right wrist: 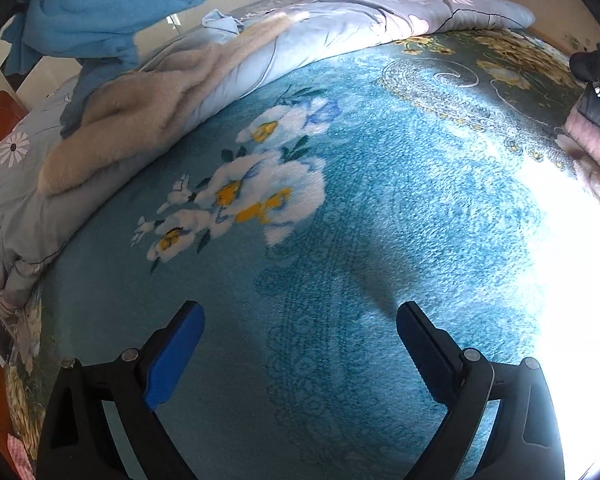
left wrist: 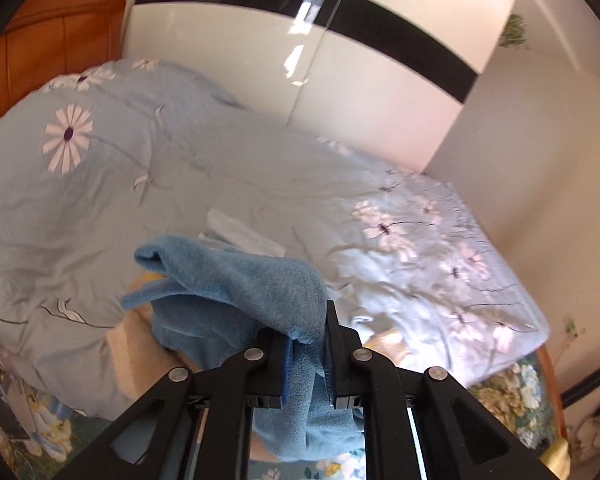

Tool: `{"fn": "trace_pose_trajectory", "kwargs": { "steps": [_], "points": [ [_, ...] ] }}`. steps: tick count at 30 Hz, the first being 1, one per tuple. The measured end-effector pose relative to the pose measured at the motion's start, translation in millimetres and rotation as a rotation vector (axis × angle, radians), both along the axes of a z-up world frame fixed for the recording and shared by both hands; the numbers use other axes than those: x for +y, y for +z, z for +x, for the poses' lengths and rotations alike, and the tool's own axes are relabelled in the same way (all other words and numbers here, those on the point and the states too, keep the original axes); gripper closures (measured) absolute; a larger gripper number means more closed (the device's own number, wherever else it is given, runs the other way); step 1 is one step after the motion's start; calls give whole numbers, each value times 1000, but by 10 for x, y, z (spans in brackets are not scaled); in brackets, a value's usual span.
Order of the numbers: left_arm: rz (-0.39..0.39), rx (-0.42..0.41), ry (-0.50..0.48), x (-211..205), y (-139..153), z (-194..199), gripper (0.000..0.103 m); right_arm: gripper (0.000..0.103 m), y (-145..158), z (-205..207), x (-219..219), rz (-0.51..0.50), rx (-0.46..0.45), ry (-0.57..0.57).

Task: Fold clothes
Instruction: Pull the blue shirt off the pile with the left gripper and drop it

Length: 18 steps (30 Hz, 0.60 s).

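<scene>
Left wrist view: the left tongs (left wrist: 309, 354) are seen clamped on a bunched blue fleece garment (left wrist: 236, 280), which is held up off the bed, its loose end draped forward and its bulk hanging below the fingers. Under it a cream fleece garment (left wrist: 140, 344) lies on the pale flowered quilt (left wrist: 204, 160), and beyond that a small folded white cloth (left wrist: 240, 232) rests on the quilt. A glossy white wardrobe (left wrist: 380, 80) stands behind the bed.

Right wrist view: the right tongs (right wrist: 300, 344) are held wide apart and empty, low over the teal flowered blanket (right wrist: 380, 200), pointed along the bed. The cream fleece garment (right wrist: 140, 112) is seen further off on the quilt's edge, and the blue fleece garment (right wrist: 100, 12) hangs at upper left, well apart from these tongs. A pile of pink and grey clothes (right wrist: 596, 128) sits at the far right.

The step in hand is judged to be carrying the blue garment, either toward the blanket for spreading or away from it; the pictures do not settle which. A second grip on a free edge would be required for any fold.
</scene>
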State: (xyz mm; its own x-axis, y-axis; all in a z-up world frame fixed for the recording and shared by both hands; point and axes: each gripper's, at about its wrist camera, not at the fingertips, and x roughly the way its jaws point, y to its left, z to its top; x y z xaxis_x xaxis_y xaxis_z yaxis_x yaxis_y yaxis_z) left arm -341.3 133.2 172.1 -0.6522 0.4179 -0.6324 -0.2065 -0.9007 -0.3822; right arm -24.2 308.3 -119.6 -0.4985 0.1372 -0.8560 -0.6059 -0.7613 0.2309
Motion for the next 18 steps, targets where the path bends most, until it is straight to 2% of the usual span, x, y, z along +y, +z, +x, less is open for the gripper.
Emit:
{"fn": "trace_pose_trajectory", "kwargs": {
  "steps": [3,6,10,12,15,18],
  "points": [
    [39,29,-52,-247,187,364,90,6,117,100,43,2,37,-27],
    [30,46,-106,-444,209,809,90,6,303,229,73,8,79,-47],
    [12,20,-163,-723,-31,1464,90,6,662,469,110,19,171,-62],
    [5,-25,-179,-849,-246,1771,90,6,808,508,72,36,191,-43],
    [45,-124,-184,-1046,-579,2189,90,6,1027,567,15,61,220,-15],
    [-12,-190,-207,-1098,-898,2595,90,6,1246,625,-42,86,249,14]
  ]
}}
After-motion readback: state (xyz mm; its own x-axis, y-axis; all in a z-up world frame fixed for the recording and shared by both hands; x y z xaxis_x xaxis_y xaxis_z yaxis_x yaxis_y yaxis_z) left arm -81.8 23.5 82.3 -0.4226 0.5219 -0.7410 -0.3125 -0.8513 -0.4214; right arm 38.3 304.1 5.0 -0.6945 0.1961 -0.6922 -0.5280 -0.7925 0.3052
